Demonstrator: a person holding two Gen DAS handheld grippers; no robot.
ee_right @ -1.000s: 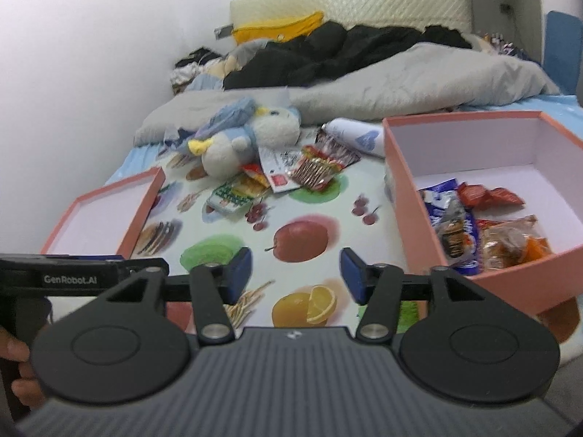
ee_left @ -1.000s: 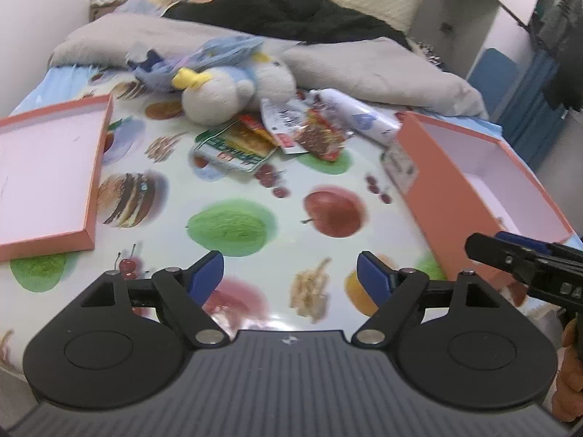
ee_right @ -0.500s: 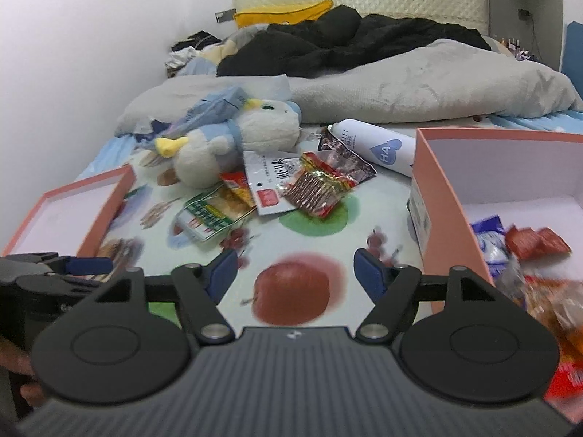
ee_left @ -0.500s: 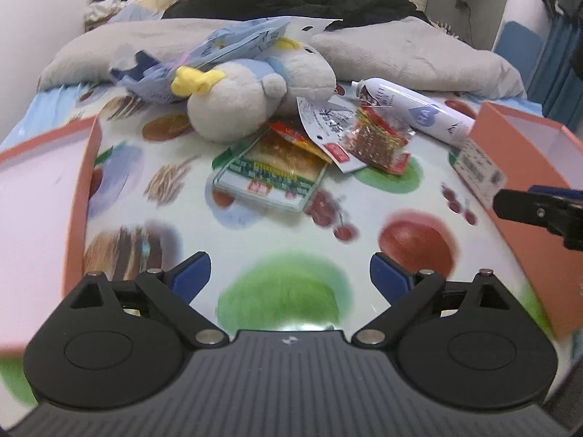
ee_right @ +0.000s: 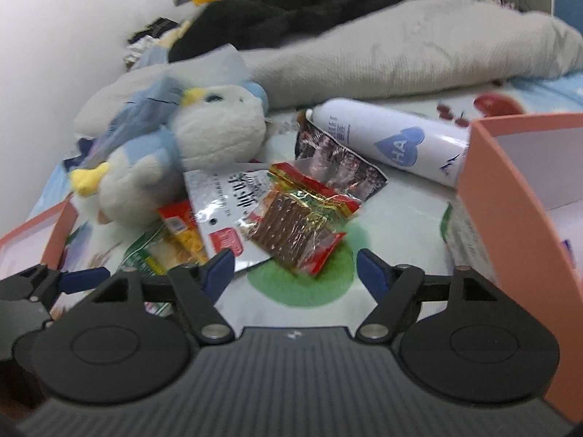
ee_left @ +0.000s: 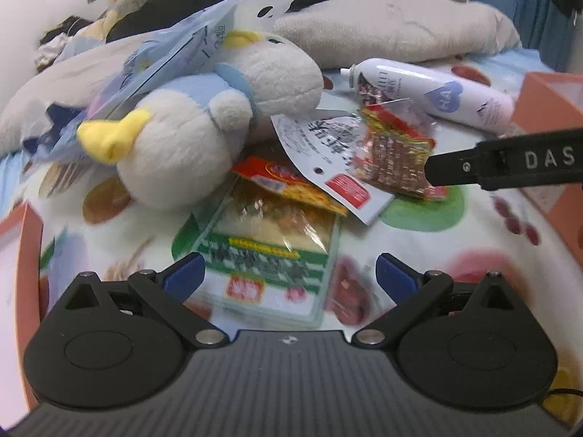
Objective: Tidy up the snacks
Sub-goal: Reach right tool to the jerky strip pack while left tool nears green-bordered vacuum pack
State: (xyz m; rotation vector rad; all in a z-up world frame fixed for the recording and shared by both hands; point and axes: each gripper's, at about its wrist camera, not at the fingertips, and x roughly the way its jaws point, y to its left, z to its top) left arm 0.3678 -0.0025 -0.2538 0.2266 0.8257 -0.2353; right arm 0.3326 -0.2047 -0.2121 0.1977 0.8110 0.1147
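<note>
The left gripper [ee_left: 288, 275] is spread wide with nothing between its blue fingertips [ee_left: 182, 276]; straight ahead at twelve o'clock, just past them, lies a green-and-white snack packet [ee_left: 269, 255] on the fruit-print cloth [ee_left: 419, 251]; a yellow-and-red packet [ee_left: 288, 185] overlaps its far edge. The right gripper [ee_right: 296, 267] is likewise wide open and empty; at twelve o'clock, close ahead, sits a red-edged packet of brown snacks [ee_right: 298, 222], lying partly on a white packet [ee_right: 229, 207] at eleven o'clock. A plush duck [ee_right: 175, 160] rests at ten o'clock, touching the pile; a white spray can [ee_right: 390, 145] lies at one o'clock, its end beside the pink box [ee_right: 510, 196] at three o'clock.
</note>
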